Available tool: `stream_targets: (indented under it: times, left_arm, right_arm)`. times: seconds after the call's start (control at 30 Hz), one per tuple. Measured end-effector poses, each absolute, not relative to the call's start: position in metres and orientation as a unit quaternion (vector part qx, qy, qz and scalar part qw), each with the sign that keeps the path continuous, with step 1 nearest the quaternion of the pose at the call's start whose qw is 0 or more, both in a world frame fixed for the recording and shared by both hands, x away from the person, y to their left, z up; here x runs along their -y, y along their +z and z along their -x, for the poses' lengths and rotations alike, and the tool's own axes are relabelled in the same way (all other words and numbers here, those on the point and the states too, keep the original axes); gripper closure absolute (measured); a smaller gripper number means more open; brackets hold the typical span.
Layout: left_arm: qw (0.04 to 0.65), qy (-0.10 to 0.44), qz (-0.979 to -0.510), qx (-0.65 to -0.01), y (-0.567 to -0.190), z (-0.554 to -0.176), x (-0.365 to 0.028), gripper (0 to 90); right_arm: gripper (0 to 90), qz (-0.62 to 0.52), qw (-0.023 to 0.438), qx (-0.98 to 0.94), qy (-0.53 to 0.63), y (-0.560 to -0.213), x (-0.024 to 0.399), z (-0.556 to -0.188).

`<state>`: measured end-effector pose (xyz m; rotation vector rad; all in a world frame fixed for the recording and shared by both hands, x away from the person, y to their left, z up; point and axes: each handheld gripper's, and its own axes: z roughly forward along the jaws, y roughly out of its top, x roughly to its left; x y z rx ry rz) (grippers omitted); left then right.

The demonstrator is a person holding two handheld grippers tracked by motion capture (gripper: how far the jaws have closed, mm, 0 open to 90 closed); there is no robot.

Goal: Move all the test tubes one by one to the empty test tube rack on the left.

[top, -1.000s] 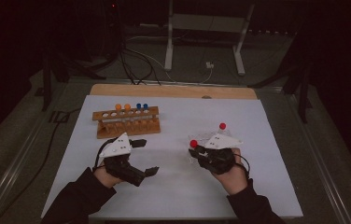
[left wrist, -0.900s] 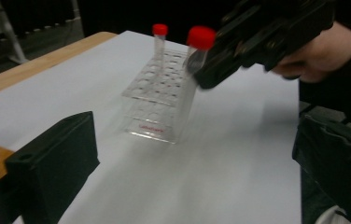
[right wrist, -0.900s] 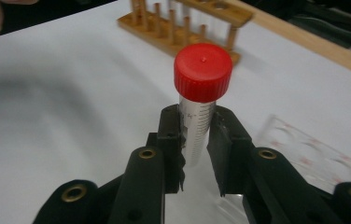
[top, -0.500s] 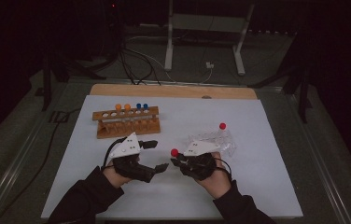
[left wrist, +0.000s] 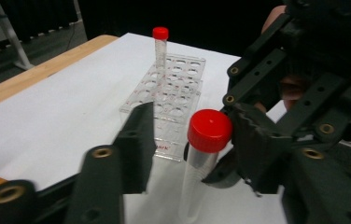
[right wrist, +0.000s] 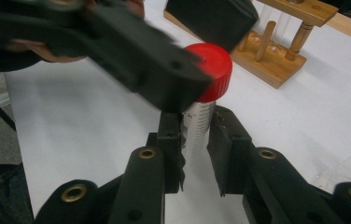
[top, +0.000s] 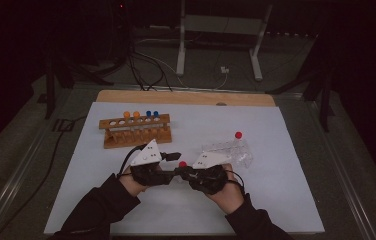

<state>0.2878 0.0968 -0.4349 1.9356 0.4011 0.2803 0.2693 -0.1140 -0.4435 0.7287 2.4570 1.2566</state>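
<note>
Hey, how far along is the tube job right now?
Done: one red-capped tube stands in the clear rack. In hand: the right gripper clamps a second tube, and the left gripper, its fingers just closing, brackets the red cap. Left: four capped tubes in the wooden rack.

A white sheet (top: 286, 200) covers most of a wooden tabletop (top: 186, 97), leaving a bare strip along the far edge. On the sheet, a wooden test-tube rack (top: 135, 131) with orange- and blue-capped tubes stands toward the far left corner; a clear plastic rack (top: 228, 151) with one red-capped tube stands right of centre.
</note>
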Motion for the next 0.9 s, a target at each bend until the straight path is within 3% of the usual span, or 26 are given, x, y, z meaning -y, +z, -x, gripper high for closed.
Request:
stream_targets:
  times: [0.2, 0.4, 0.9]
  left_arm:
    - [0.544, 0.11, -0.817, -0.159, -0.434, -0.289, -0.095, 70.4]
    - [0.543, 0.122, -0.817, -0.152, -0.432, -0.289, -0.096, 71.7]
    - [0.532, 0.185, -0.8, -0.209, -0.417, -0.305, -0.146, 71.8]
  right_arm:
    - [74.9, -0.257, 0.144, -0.85, 0.436, -0.443, 0.116, -0.27]
    - [72.6, -0.26, 0.142, -0.846, 0.443, -0.443, 0.117, -0.271]
    - [16.4, -0.278, 0.151, -0.819, 0.478, -0.433, 0.128, -0.271]
